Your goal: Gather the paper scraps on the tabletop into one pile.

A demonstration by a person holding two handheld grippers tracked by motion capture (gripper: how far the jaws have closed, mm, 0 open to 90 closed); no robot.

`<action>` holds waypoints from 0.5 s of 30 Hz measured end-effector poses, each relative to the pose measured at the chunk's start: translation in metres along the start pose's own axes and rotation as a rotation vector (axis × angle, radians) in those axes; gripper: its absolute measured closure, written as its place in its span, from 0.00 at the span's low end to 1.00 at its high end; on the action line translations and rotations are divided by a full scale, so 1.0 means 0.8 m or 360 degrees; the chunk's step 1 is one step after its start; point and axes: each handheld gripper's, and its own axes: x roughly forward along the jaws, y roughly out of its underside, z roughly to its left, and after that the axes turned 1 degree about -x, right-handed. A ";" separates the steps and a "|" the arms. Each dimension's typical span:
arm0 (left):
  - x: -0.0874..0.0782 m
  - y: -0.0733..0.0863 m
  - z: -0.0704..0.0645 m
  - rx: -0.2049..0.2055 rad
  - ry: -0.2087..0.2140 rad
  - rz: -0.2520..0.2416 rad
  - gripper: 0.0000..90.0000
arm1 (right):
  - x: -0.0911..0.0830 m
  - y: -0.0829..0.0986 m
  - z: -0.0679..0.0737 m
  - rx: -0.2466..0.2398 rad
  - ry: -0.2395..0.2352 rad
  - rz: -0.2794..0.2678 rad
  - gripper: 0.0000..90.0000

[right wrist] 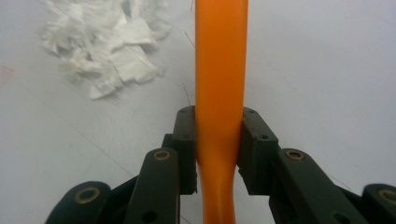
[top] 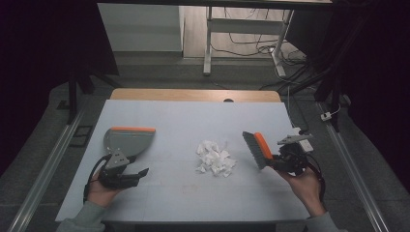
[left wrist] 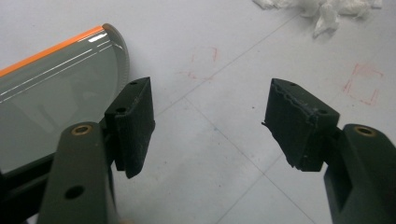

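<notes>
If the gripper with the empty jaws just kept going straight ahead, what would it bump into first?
Probably the white paper scraps. The left gripper is open and points across bare table toward them; the grey dustpan sits just off to its side, so it would likely slide past.

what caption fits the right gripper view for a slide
Right gripper clamps the orange brush handle, with a pile of torn white paper lying on the table to its left.

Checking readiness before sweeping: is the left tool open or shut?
Open. The left tool has its jaws spread wide with bare table between them, beside the dustpan, gripping nothing.
</notes>
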 end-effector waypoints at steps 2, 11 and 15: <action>0.002 -0.001 0.002 -0.0009 0.0004 0.0008 0.37 | -0.001 0.006 -0.003 0.0008 -0.0007 -0.0012 0.78; 0.003 -0.001 0.005 -0.0022 -0.0003 0.0007 0.37 | -0.002 0.022 -0.009 0.0000 -0.0011 -0.0012 0.78; 0.003 -0.001 0.005 -0.0020 -0.0001 0.0009 0.37 | -0.004 0.024 -0.008 -0.0015 -0.0009 -0.0027 0.78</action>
